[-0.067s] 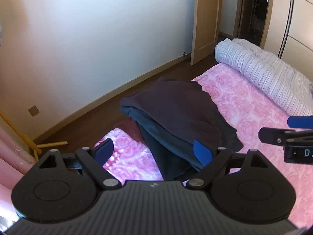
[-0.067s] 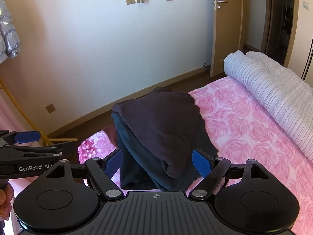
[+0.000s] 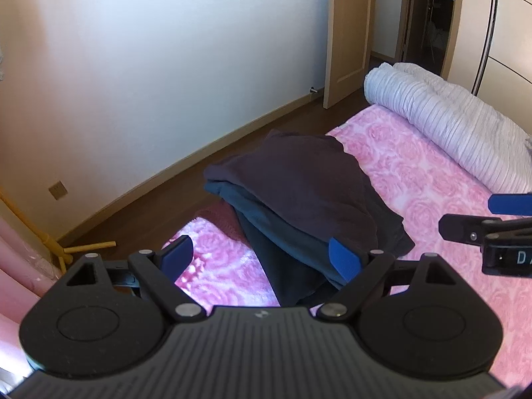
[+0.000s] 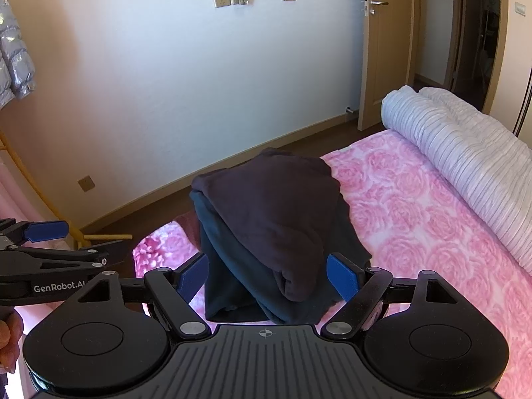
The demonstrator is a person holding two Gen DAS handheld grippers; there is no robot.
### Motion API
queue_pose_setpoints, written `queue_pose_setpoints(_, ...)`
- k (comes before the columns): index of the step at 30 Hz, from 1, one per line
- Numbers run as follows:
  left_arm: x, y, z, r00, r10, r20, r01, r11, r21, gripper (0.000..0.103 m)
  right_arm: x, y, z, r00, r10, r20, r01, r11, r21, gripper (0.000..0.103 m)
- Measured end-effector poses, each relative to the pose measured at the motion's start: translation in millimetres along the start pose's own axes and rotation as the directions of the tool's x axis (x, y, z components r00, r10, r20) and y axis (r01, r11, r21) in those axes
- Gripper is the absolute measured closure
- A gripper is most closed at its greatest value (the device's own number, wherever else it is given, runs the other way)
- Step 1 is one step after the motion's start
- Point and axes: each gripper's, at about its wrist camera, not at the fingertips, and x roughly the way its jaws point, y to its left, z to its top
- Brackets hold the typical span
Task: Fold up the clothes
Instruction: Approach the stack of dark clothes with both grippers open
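A stack of folded dark clothes lies on the pink rose-patterned bed (image 3: 432, 206) near its corner. The top piece is dark brown (image 3: 299, 183) (image 4: 272, 206), with a dark teal piece (image 3: 279, 259) (image 4: 232, 286) under it. My left gripper (image 3: 261, 257) hovers open above the near left end of the stack, nothing between its blue pads. My right gripper (image 4: 271, 277) hangs open over the near end of the stack, its pads clear of the cloth. Each gripper shows at the edge of the other's view, the right gripper (image 3: 508, 219) and the left gripper (image 4: 50, 242).
A rolled striped grey quilt (image 3: 449, 116) (image 4: 465, 146) lies along the far right of the bed. Dark wooden floor (image 3: 199, 193) runs between the bed and the wall. A yellow rack (image 3: 50, 242) stands at the left. A wooden door (image 3: 345, 33) is open.
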Motion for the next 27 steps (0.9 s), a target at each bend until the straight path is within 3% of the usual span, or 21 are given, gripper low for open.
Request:
queue_pose_setpoints(3, 10, 21, 3, 0.996, -0.079, -0.029, 0.076, 0.994, -0.084, 0.017, 1, -1, -1, 1.0, -0.002, 0.002, 0.002, 1.0, 0.002, 0.021)
queue_pose_setpoints(8, 19, 24, -11, 1.0, -0.015, 0.007, 0.015, 1.0, -0.019, 0.017, 2, -2, -2, 1.0, -0.006, 0.006, 0.006, 1.0, 0.004, 0.021)
queue_pose_setpoints(13, 17, 15, -3, 1.0, 0.013, -0.008, -0.013, 1.0, 0.012, 0.017, 4, -3, -4, 1.0, -0.009, 0.01, 0.009, 1.0, 0.007, 0.021)
queue_pose_setpoints(27, 17, 3, 0, 1.0, 0.005, -0.016, -0.004, 1.0, 0.021, 0.017, 4, -12, -3, 1.0, -0.009, -0.007, 0.009, 1.0, 0.018, 0.021)
